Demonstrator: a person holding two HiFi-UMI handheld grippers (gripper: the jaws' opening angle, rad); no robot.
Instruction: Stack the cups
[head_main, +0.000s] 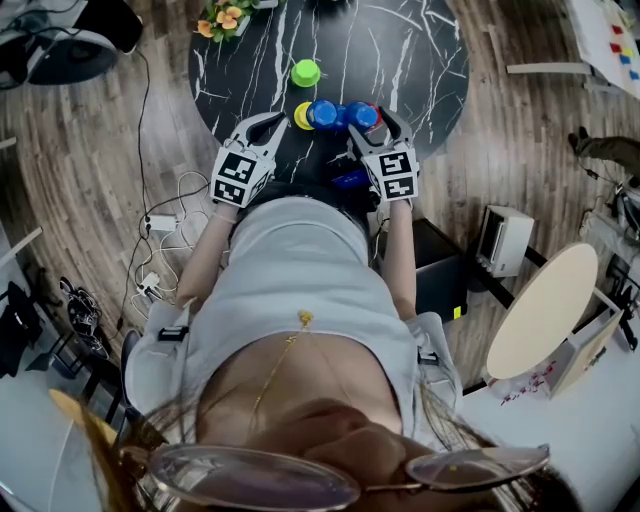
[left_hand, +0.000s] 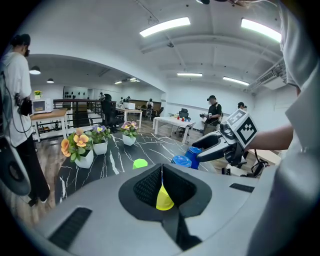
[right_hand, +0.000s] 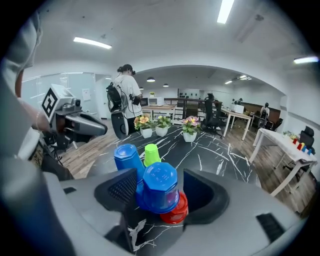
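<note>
Cups at the table's (head_main: 420, 60) near edge.
Left gripper (left_hand: 161, 168) jaws closed, yellow cup (left_hand: 164, 199) at their tips; right gripper (right_hand: 160, 192) jaws wide apart, blue cup (right_hand: 161, 179) on red cup (right_hand: 177, 213) between, ungripped.

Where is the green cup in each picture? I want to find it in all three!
Head view: the green cup stands alone near the top middle, above the blue cups.
Left gripper view: the green cup is a little left of the middle, left of the blue cups.
Right gripper view: the green cup peeks out behind the blue cups.
Shared landmark: the black table with white veins, under the cups in every view.
</note>
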